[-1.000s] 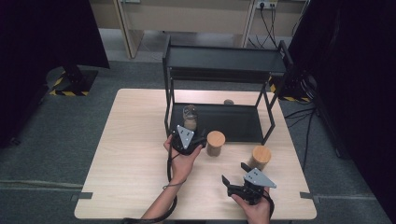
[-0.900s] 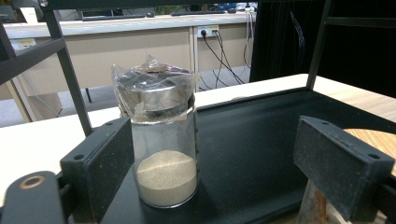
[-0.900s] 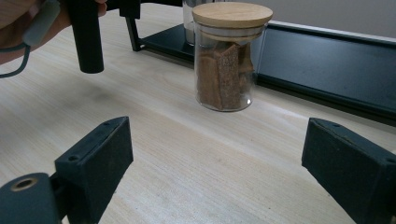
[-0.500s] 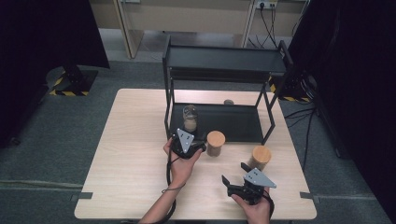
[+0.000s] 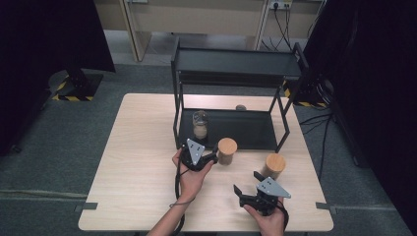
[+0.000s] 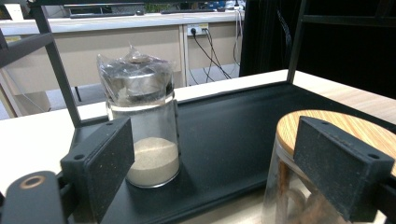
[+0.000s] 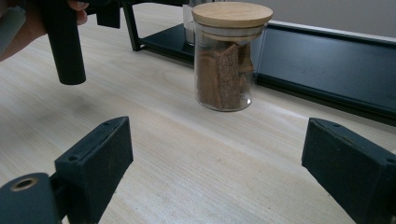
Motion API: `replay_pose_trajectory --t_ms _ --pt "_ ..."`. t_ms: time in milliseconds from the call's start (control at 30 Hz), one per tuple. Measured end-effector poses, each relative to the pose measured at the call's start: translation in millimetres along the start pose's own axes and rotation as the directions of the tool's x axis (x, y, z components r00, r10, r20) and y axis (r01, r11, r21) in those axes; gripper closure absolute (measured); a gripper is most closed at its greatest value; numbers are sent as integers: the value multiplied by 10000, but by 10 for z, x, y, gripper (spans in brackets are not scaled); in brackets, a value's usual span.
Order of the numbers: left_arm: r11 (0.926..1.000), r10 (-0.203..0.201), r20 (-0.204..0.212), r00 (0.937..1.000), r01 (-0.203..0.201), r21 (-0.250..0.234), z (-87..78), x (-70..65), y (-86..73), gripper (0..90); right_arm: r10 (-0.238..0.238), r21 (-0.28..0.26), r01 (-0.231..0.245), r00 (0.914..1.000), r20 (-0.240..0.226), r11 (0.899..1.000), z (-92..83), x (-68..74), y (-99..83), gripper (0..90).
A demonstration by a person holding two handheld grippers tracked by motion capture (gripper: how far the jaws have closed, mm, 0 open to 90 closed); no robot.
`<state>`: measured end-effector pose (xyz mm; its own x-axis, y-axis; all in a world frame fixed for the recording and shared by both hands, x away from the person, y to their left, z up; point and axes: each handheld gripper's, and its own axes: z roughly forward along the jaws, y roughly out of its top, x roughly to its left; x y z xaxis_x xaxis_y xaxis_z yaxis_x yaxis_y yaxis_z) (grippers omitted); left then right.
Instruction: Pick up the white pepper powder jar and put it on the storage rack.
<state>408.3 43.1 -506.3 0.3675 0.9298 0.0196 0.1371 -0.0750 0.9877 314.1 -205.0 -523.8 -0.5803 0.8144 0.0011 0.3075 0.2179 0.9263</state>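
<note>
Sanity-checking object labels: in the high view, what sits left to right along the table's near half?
Left hand-held gripper → wooden-lidded jar beside it → right hand-held gripper → second wooden-lidded jar.

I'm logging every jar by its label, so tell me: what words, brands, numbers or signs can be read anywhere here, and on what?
None: no readable text in any view.
The glass jar of sand on the black rack tray has a bare wall and a plastic-wrapped top, no label.
The two wooden-lidded jars carry no label.
The black-and-yellow floor stripes are a hazard marking, not words.
</note>
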Motion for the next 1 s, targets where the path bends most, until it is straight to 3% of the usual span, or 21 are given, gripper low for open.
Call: replay_pose_trajectory --t_ms 733,1000 --pt "9998 -138 427 9990 132 134 -270 -65 -88 123 -10 4 10 10000 16 10000 0 2 0 92" --pt "10000 17 665 9978 -19 33 -425 -103 -83 123 -27 11 27 10000 27 10000 1 4 0 92"
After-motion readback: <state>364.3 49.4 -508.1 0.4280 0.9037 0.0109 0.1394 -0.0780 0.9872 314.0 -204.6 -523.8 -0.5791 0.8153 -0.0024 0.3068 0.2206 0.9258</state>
